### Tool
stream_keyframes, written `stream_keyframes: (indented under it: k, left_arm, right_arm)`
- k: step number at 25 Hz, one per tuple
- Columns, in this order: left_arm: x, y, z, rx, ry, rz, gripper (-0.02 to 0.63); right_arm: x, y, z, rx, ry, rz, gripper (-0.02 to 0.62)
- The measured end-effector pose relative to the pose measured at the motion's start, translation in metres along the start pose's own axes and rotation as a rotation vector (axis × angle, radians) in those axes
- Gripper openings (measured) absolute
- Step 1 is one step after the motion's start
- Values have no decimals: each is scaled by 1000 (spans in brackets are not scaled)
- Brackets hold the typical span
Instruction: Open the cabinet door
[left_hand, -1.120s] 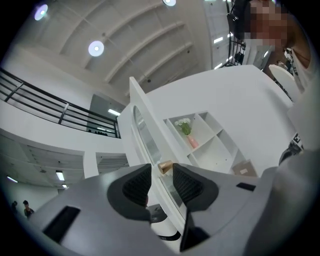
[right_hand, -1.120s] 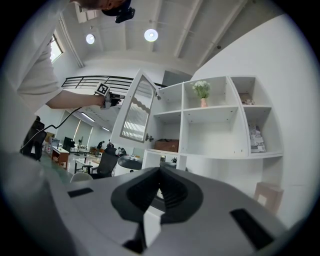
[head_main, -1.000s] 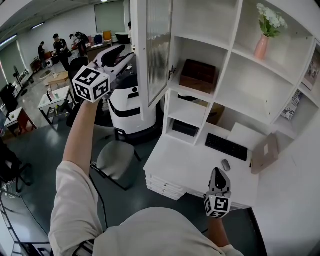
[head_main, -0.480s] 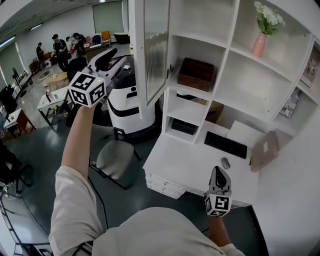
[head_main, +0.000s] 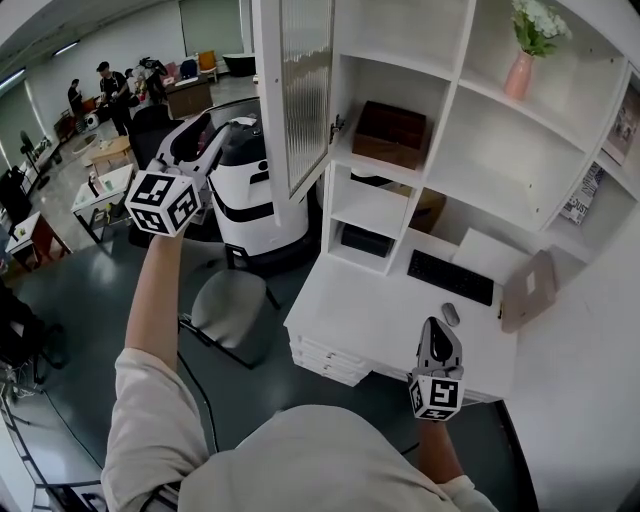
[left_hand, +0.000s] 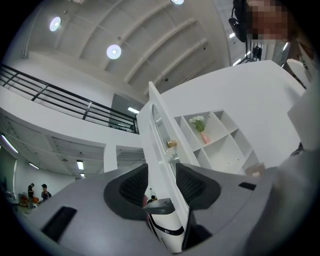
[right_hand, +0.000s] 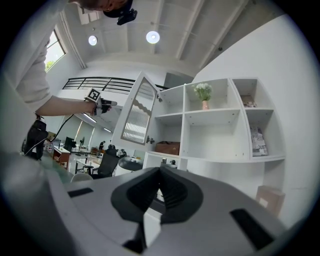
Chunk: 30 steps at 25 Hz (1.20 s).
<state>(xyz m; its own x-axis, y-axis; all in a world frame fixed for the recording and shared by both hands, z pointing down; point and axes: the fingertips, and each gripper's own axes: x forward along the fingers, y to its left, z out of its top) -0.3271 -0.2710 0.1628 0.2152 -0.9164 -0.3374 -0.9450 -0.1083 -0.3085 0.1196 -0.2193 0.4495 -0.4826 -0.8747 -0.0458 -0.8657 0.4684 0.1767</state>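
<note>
The white cabinet door (head_main: 300, 90) with its ribbed glass panel stands swung wide open on the shelf unit. It also shows in the left gripper view as a door (left_hand: 160, 145) seen edge-on, and in the right gripper view as a door (right_hand: 137, 117). My left gripper (head_main: 208, 130) hangs to the left of the door's free edge, apart from it. In its own view the left gripper (left_hand: 161, 172) is open; its jaws have just been closing a little, with nothing pressed between the pads. My right gripper (head_main: 437, 330) rests low over the desk, and in its own view the right gripper (right_hand: 160, 172) is shut and empty.
Behind the door a brown box (head_main: 392, 130) sits on a shelf, with a pink vase (head_main: 520, 72) higher up. A keyboard (head_main: 448, 277) and mouse (head_main: 451, 314) lie on the white desk (head_main: 360, 330). A white machine (head_main: 245, 190) and a grey stool (head_main: 228, 305) stand under the left arm.
My left gripper has dropped and drifted left, away from the open door. The door stays open and the right gripper has not moved.
</note>
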Motion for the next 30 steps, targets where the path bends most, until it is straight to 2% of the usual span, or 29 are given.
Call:
stream_keyframes:
  k: [20,30]
  left_arm:
    - [-86,-23,-115,-155,107,144,179]
    - [-115,-42,-164,-182,185,181,181]
  right_arm:
    - [15,6,9,-25,-13,21,3]
    - [22,7,7,-28,-7,25,3]
